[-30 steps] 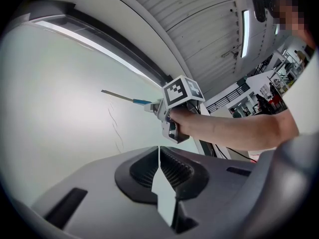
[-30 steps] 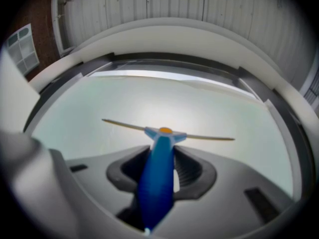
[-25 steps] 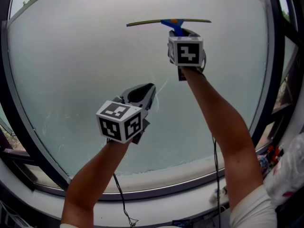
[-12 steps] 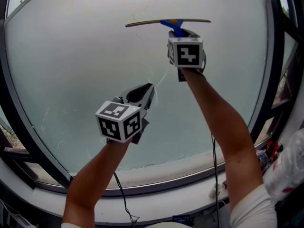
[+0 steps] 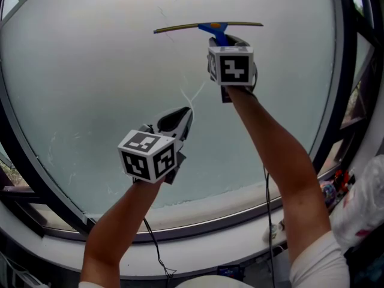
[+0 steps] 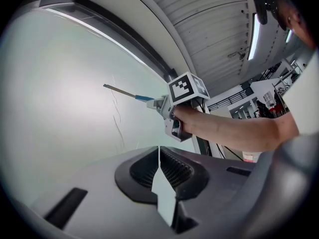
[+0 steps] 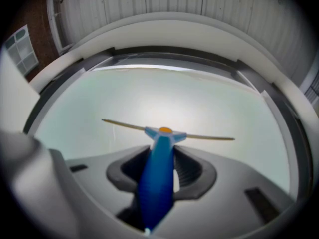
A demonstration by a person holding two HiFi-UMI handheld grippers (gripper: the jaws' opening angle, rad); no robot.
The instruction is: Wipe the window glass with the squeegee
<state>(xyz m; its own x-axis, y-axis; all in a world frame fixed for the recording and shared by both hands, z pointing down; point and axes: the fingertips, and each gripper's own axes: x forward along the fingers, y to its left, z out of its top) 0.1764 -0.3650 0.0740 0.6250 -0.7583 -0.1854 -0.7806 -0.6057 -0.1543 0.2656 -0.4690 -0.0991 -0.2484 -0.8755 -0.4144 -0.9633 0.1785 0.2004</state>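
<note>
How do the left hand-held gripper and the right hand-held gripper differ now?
The right hand-held gripper is shut on the blue-handled squeegee; the left hand-held gripper is shut on nothing. The right one is held high before the frosted window glass; the left one hangs lower, near the middle. Both point at the glass.

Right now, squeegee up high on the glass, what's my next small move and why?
Probably draw the squeegee straight down: the right tongs grip its handle, its blade sits near the top of the window glass, and streaks show below it.
</note>
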